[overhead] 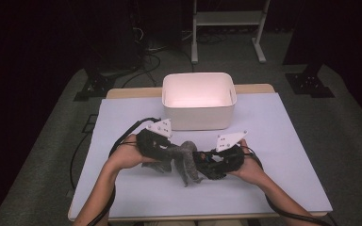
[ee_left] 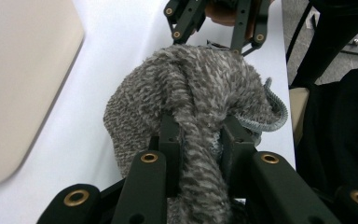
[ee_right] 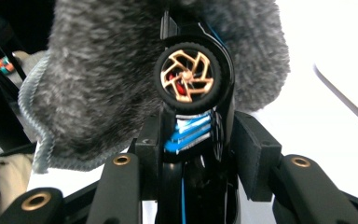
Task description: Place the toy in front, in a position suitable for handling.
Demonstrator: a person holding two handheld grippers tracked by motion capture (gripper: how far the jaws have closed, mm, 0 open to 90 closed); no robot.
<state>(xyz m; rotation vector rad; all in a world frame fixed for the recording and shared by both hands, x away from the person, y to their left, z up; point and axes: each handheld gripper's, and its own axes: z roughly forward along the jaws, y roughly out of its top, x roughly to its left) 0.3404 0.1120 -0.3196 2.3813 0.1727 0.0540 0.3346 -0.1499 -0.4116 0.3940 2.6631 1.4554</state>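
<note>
1. High view: the left gripper (overhead: 162, 149) and the right gripper (overhead: 206, 162) meet over the table (overhead: 283, 155), a grey cloth (overhead: 184, 157) between them, near the white bin (overhead: 199, 100).
2. Left gripper view: its jaws pinch a fold of the cloth (ee_left: 191, 107).
3. Right gripper view: its jaws clamp a black toy car (ee_right: 193, 93) whose front end is in the cloth (ee_right: 102, 84).

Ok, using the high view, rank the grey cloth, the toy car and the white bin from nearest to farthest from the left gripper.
1. Grey cloth: clamped in the left gripper.
2. Toy car: just beyond the cloth, held by the right gripper.
3. White bin: farthest, toward the table's far edge.
</note>
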